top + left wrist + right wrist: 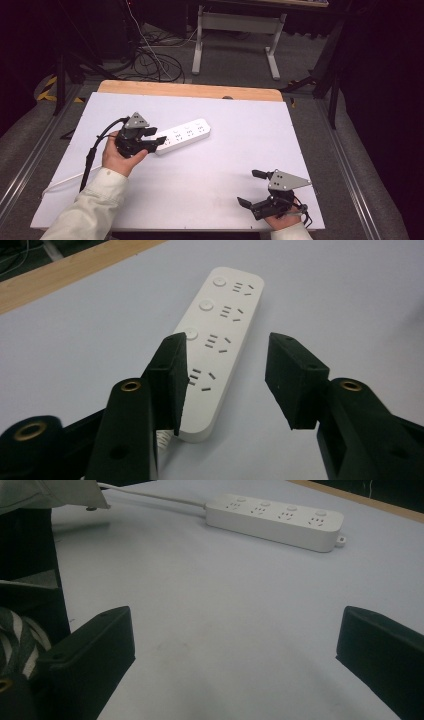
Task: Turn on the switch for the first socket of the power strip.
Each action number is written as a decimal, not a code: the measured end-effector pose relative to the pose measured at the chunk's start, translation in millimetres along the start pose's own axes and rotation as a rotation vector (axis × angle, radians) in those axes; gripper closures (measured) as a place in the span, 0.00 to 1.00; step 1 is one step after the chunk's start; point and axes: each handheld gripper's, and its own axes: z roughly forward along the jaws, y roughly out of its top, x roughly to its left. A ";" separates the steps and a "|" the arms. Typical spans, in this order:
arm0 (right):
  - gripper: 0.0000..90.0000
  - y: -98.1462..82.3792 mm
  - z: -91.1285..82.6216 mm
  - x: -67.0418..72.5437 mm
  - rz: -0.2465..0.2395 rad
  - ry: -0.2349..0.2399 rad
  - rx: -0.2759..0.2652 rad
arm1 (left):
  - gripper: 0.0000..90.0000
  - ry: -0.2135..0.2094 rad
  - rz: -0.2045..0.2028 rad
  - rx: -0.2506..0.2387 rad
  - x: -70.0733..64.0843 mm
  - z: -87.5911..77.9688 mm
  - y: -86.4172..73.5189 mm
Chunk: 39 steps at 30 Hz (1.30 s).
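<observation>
A white power strip [186, 134] with several sockets and round buttons lies slantwise left of the table's middle. My left gripper [156, 136] is at its near end, held in a hand with a pale sleeve. In the left gripper view the strip [225, 335] runs away from the gripper [226, 342]. The left jaw hangs over the strip's left edge and the right jaw stands off to its right, so neither pad presses on it. My right gripper [250, 188] rests open near the front right edge. Its view shows the strip [275, 520] far off and bare table between the jaws [235, 630].
The strip's white cord [65, 180] trails to the table's front left. The white table top [225, 165] has a wooden strip [190, 91] along its far edge. Beyond it, black cables [150, 60] and a desk frame [235, 30] stand on the floor.
</observation>
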 end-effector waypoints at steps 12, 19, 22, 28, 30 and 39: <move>0.03 -0.6 -0.1 -0.5 0.001 0.005 0.002 | 0.70 0.035 -0.017 -0.015 11.0 28.3 -2.3; 0.03 -0.6 -0.3 -0.4 0.002 0.007 0.001 | 0.79 0.037 -0.029 0.022 17.0 42.6 -6.7; 0.03 -0.7 -0.2 -0.3 0.001 0.008 0.001 | 0.83 0.047 -0.028 0.032 18.5 46.2 -8.1; 0.03 -0.7 -0.2 0.0 0.002 0.009 0.000 | 0.93 0.074 -0.037 0.059 19.9 54.0 -10.3; 0.03 -0.7 -0.3 0.0 0.002 0.009 0.000 | 0.95 0.087 -0.039 0.068 20.2 56.7 -11.2; 0.03 -0.8 -0.5 0.1 0.001 0.010 -0.002 | 1.00 0.113 -0.042 0.094 23.3 68.0 -15.3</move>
